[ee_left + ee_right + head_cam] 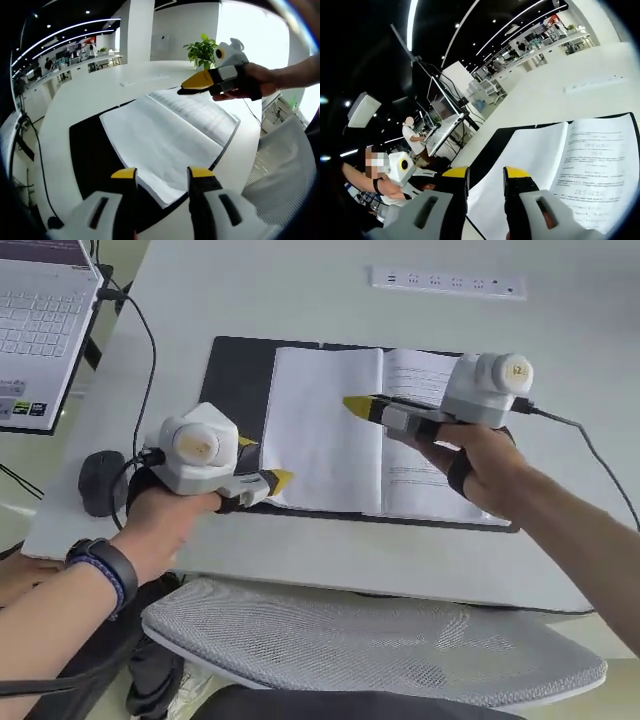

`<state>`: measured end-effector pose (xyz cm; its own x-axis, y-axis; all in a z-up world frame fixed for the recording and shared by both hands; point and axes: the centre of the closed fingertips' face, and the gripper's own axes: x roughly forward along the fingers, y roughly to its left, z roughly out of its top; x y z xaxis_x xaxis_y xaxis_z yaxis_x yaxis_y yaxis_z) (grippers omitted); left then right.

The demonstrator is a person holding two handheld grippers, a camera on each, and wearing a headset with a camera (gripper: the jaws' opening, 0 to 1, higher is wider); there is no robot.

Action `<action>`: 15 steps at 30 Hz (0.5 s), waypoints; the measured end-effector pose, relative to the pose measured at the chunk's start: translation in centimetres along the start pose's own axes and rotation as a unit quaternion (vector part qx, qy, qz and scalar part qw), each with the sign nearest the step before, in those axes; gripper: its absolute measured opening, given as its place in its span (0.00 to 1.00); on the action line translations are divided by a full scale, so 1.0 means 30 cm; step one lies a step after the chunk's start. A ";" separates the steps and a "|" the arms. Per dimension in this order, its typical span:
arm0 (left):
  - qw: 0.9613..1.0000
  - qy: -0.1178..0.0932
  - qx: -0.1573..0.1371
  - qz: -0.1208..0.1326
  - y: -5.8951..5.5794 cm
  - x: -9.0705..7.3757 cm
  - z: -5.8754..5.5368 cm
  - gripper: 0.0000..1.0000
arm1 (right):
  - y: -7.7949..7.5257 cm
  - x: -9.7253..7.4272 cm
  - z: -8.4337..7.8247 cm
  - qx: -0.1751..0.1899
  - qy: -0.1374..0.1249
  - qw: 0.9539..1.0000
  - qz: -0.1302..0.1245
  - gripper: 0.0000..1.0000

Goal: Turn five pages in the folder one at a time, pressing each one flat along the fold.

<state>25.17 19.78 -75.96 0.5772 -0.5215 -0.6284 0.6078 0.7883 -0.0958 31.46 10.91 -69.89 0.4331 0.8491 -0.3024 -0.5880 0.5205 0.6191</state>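
Note:
A black folder [235, 380] lies open on the white table. A blank white page [320, 430] lies on its left half and a printed page [425, 475] on the right. My right gripper [357, 407] hovers over the fold near the top of the pages. Its jaws are open by a narrow gap with nothing between them [486, 175]. My left gripper [265, 462] is open at the blank page's lower left corner, just above the folder's near edge [161, 175]. From the left gripper view, the right gripper [187, 86] hangs above the printed page [200, 112].
A laptop [40, 320] sits at the far left with a black cable [145, 350] running to a dark mouse [100, 480]. A power strip [448, 283] lies at the table's far edge. A mesh chair back [370, 640] stands in front of the table. The right gripper's cable [590, 450] trails right.

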 end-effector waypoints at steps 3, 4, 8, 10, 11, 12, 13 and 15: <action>1.000 0.006 0.002 -0.004 -0.003 0.025 -0.019 0.33 | -0.006 -0.027 0.008 -0.003 -0.004 1.000 -0.005 0.25; 1.000 0.011 0.002 -0.006 -0.005 0.037 -0.031 0.32 | -0.008 -0.034 0.010 -0.003 -0.005 1.000 -0.006 0.25; 1.000 0.026 0.001 -0.011 -0.012 0.064 -0.072 0.26 | -0.019 -0.063 0.014 -0.003 -0.010 1.000 -0.014 0.25; 0.999 0.032 0.004 -0.013 -0.017 0.072 -0.090 0.24 | -0.023 -0.075 0.015 -0.002 -0.012 1.000 -0.017 0.25; 0.999 0.037 0.003 -0.014 -0.018 0.075 -0.103 0.22 | -0.024 -0.080 0.015 -0.002 -0.013 1.000 -0.018 0.24; 0.999 0.039 -0.001 -0.013 -0.017 0.077 -0.109 0.20 | -0.025 -0.086 0.015 -0.002 -0.013 1.000 -0.018 0.24; 0.999 0.039 -0.006 -0.013 -0.015 0.080 -0.115 0.19 | -0.027 -0.090 0.013 -0.003 -0.014 1.000 -0.019 0.24; 0.999 0.046 -0.006 -0.014 -0.016 0.086 -0.131 0.18 | -0.027 -0.098 0.006 -0.003 -0.013 1.000 -0.020 0.24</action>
<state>24.22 19.35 -80.55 0.5075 -0.5108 -0.6939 0.6162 0.7781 -0.1220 30.78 7.97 -69.35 0.4740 0.8249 -0.3080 -0.5735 0.5546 0.6029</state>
